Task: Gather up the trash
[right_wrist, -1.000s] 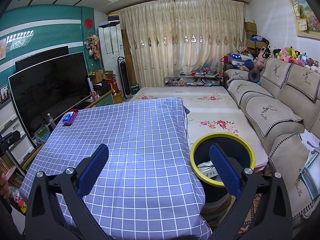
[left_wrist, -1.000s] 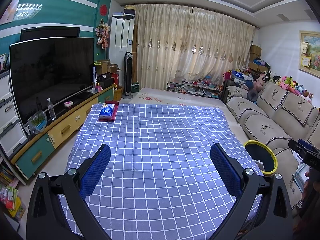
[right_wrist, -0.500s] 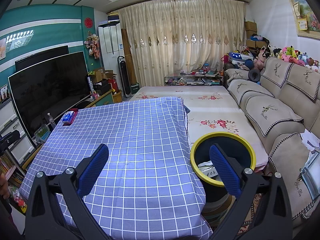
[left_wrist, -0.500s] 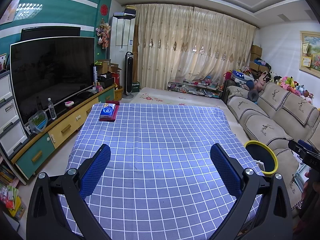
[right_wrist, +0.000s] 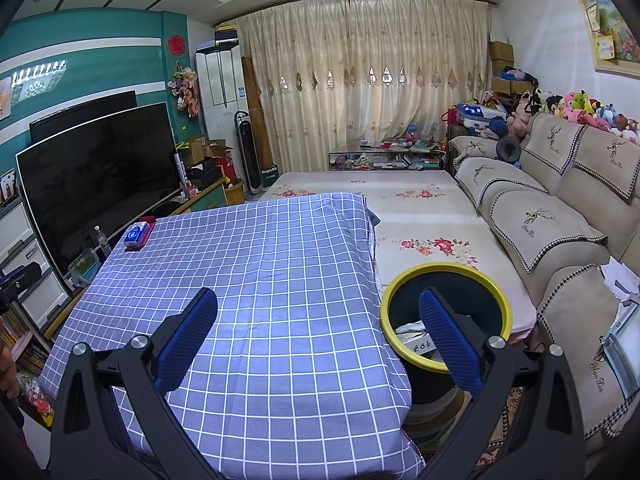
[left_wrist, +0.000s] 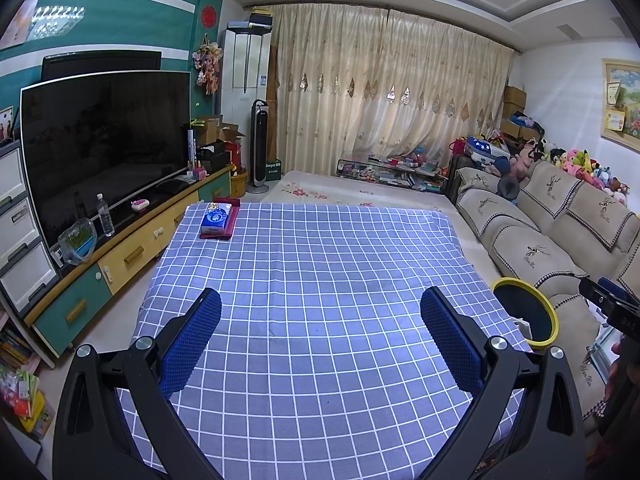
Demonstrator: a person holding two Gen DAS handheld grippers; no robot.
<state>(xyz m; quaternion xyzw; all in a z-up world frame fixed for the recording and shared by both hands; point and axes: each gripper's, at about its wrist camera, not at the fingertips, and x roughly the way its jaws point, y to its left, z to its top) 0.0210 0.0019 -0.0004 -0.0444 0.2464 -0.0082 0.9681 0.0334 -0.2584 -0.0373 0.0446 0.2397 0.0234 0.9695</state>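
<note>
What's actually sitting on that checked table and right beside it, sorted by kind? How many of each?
Blue tissue packs: 1
Red flat items under the pack: 1
Yellow-rimmed bins beside the table: 1
Grippers, left and right, both open and empty: 2
Total: 5

— How are your grippers set?
— Your left gripper (left_wrist: 320, 312) has its blue pads (left_wrist: 192, 340) spread wide, gripping nothing, pointing toward 12 o'clock.
— And the right?
— Your right gripper (right_wrist: 318, 312) is just as wide and bare. In the left view its body shows at 3 o'clock.
</note>
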